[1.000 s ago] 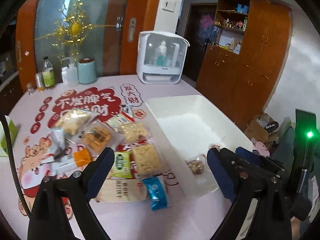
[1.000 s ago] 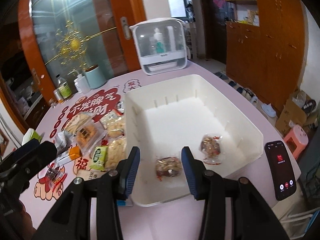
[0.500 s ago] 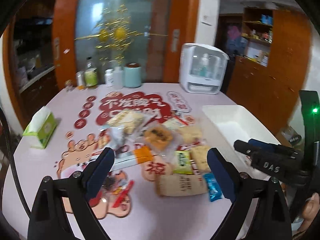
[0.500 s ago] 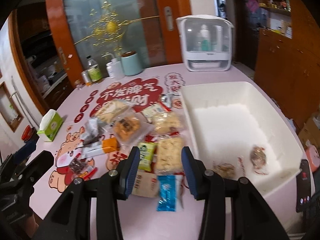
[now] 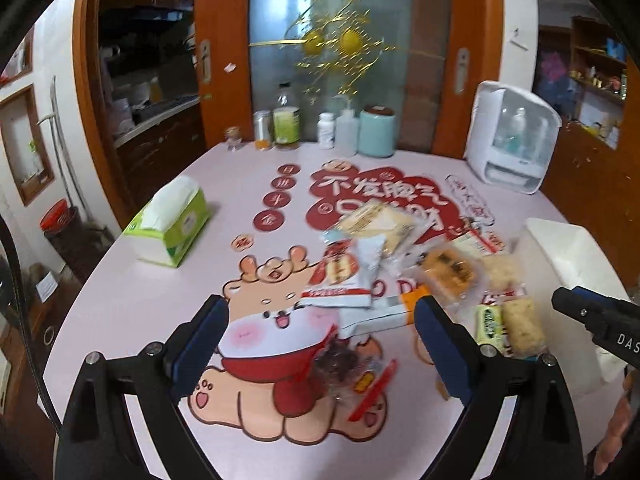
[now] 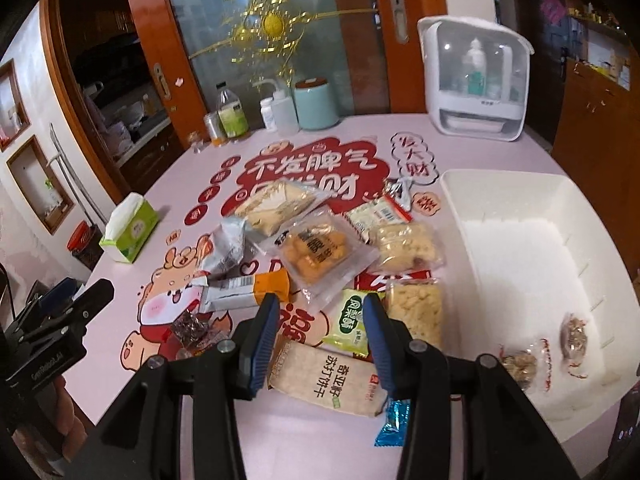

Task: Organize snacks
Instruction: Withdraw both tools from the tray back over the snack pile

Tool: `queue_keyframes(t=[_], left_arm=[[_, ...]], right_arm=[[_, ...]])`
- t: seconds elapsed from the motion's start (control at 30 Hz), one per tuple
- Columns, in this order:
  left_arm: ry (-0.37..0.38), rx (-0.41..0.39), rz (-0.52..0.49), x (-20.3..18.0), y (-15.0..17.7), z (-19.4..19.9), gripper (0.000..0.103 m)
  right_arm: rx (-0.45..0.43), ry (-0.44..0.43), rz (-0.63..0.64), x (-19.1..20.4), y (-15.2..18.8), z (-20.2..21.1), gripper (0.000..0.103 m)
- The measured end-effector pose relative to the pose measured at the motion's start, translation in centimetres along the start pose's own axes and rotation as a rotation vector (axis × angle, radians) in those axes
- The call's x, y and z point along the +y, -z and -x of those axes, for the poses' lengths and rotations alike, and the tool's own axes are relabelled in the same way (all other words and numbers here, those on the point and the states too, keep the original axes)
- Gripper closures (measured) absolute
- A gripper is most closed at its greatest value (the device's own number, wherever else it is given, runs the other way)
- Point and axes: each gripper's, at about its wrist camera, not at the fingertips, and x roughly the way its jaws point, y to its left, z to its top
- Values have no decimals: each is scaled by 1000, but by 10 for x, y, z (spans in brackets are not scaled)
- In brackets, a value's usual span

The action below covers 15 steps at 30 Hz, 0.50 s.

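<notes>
Beige packet reads 奇亚籽苏打饼干; green packet 凤梨酥

Both cams ride on the handheld grippers and look forward and down along the fingers at the pink table. The left one hangs over the table's left part, facing the glass door, with the tissue box near on its left. The right one sits further right, close above the snack pile, with the white bin filling its right side. They share the snack pile, the door and the white dispenser, and each catches the other gripper at its edge.
</notes>
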Motion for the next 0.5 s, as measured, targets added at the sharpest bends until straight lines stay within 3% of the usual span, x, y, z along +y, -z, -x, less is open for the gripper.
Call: queue_keyframes(t=[0.27,0.5], left_arm=[[-21,99,-1,12,13,-33,10],[0,187,9,25,24,-60,10]], right_arm=[[82,-11,20,6,-8,-34,59],[162,-99,59,28,-26,-57,59]])
